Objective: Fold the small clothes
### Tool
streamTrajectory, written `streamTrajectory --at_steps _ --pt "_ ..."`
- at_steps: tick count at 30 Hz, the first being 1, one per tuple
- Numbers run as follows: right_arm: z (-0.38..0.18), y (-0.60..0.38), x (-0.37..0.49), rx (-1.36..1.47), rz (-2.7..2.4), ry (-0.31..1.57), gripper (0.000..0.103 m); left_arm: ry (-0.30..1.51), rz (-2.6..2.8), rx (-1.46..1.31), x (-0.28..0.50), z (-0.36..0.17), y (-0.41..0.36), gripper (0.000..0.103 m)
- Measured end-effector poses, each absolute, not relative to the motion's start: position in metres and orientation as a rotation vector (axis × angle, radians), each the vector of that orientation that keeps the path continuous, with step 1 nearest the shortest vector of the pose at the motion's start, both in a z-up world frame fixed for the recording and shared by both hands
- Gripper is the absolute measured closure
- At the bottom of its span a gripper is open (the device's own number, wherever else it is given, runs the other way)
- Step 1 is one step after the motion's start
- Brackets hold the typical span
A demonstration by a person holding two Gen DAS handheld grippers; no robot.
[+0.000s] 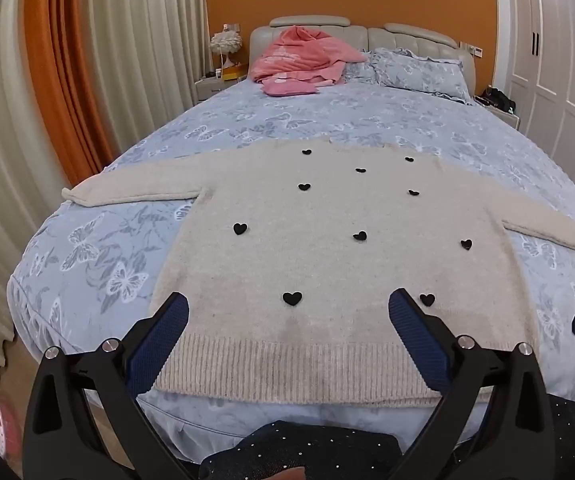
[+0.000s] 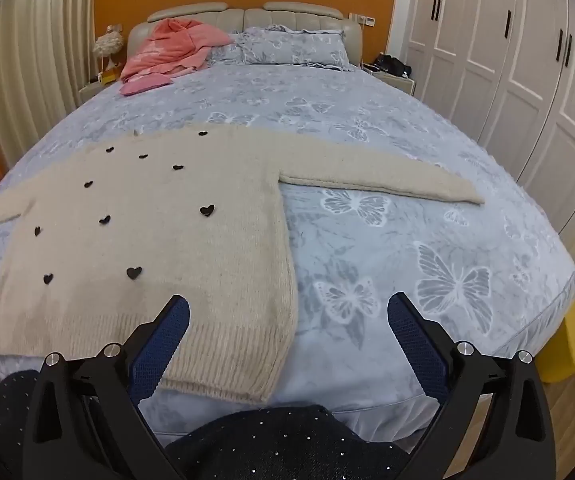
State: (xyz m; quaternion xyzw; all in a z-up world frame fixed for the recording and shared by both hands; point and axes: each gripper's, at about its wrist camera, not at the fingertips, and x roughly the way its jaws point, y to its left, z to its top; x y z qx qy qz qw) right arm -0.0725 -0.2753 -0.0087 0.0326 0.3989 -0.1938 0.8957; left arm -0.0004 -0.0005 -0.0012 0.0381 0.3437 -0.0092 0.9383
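Orange-walled bedroom w/ a big bed (image 1: pixel 99 248) under a blue butterfly-print cover; white wardrobe doors (image 2: pixel 519 80) run along the right side. Cream sweater (image 1: pixel 327 248) w/ small black hearts lies flat on the near half of the bed, front up, both sleeves spread out sideways, ribbed hem toward the bed's near edge. Pink clothes (image 1: pixel 303 58) sit heaped by the headboard, next to a pillow (image 1: pixel 419 70).

Left gripper (image 1: pixel 289 320) hovers above the hem's middle, fingers (image 1: pixel 163 344) spread wide, nothing between them. Right gripper (image 2: pixel 287 320) hangs over the sweater's right bottom corner, fingers (image 2: pixel 417 344) also wide apart and empty; one lines up over the hem, the other over bare cover. Dark sparkly trousers (image 2: pixel 287 444) show at the bottom of both views.
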Motion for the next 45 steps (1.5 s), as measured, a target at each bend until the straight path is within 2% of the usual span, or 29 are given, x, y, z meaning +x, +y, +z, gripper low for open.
streamTrajectory --at_steps 8,14,45 --pt "-0.011 -0.262 -0.073 -0.048 -0.430 0.805 0.005 0.751 0.035 0.136 -0.008 -0.008 -0.023 0.005" --pt "-0.014 -0.262 -0.072 -0.043 -0.426 0.818 0.005 0.721 -0.003 0.100 -0.004 -0.005 -0.001 0.005" --pt "-0.014 -0.260 -0.070 -0.039 -0.423 0.820 0.005 0.717 -0.002 0.112 -0.005 -0.004 -0.005 0.005"
